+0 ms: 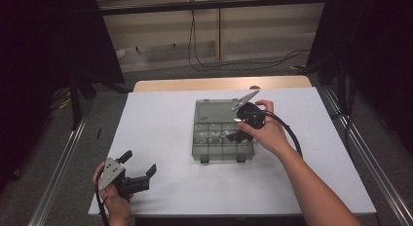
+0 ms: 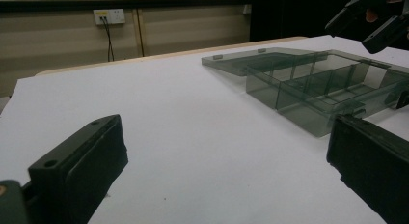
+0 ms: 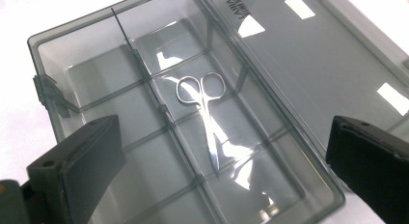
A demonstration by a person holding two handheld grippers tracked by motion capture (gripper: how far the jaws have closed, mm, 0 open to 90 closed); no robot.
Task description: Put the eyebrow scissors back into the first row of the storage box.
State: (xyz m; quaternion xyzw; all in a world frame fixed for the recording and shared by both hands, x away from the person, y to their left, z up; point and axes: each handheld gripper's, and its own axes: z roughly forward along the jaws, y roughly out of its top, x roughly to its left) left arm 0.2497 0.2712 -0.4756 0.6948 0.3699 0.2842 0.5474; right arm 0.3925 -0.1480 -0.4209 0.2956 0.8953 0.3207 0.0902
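steel scissors (image 3: 205,115) in smoky box (image 3: 62,69), tips lost in glare

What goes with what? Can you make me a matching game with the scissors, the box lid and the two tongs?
Things:
1. scissors
2. lid
3. left tongs
4. right tongs

Places or states:
A. open, above the box
B. lying in a middle compartment
C. folded back flat on the table
D. open, near the table's front corner

Pairs: 1-B, 2-C, 3-D, 4-A
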